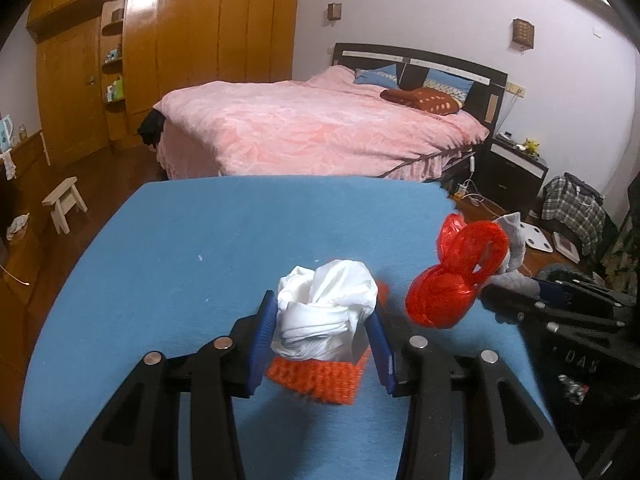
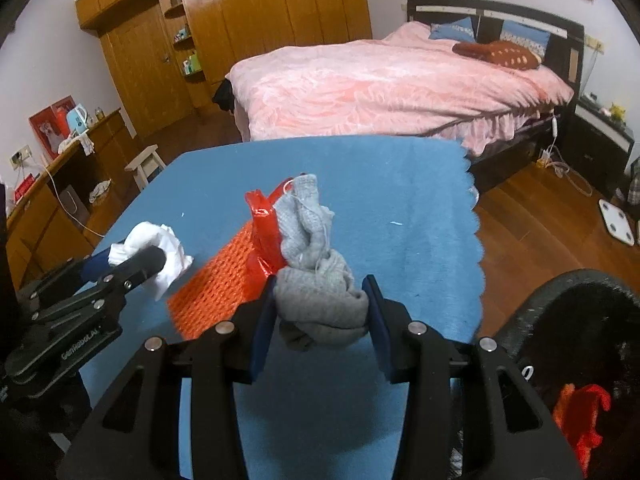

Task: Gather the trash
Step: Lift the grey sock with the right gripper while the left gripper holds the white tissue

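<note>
Trash — three pieces over the blue mat [image 2: 400, 208]. White crumpled plastic bag [image 1: 326, 312]: clamped in the half-closed left gripper [image 1: 324, 344], bunched end pointing up and away. Grey knit rag [image 2: 320, 280] with red plastic bag [image 2: 264, 236]: pinched in the right gripper [image 2: 320, 320], long axis running away. Orange mesh net [image 2: 216, 280] hangs between them. Black bin [image 2: 568, 340] (lower right) lies nearest the right gripper.

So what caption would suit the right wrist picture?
Right gripper clamps a grey knitted rag above the blue table mat; left gripper holds white crumpled plastic.
</note>
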### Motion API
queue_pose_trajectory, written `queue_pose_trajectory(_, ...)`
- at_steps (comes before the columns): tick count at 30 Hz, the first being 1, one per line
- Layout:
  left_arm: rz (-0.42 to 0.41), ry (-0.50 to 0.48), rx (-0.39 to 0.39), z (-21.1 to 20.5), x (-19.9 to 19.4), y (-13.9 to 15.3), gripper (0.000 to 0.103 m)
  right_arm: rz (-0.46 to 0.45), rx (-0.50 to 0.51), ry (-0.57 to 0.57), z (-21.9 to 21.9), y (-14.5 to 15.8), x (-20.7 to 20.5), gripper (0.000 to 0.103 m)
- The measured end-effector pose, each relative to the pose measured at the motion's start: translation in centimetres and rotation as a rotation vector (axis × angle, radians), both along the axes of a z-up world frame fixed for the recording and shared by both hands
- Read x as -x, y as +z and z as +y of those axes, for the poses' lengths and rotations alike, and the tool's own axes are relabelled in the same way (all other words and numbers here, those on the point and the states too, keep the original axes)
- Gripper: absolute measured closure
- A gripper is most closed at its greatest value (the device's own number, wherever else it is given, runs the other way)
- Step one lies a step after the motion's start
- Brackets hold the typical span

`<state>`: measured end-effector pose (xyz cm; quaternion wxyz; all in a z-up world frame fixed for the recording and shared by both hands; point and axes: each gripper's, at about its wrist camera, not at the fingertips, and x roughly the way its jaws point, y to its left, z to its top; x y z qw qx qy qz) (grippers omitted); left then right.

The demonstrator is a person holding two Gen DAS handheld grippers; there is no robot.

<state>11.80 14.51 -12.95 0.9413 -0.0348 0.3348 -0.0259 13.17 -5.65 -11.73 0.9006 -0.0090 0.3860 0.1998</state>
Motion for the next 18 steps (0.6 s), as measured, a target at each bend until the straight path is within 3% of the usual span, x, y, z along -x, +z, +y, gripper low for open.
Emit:
queue_pose_trajectory(12, -0.012, -0.001, 0.000, -0.3, 2.0, 0.9, 0.059, 0.077, -0.055, 0.038, 0.8, -2.1, 0.2, 0.061)
queue_pose_trajectory(18, 0.006, 0.030, -0.002, 0.8, 1.8, 0.4, 0.059, 0.064, 0.026, 0.028, 2.0, -3.2, -1.2, 0.046)
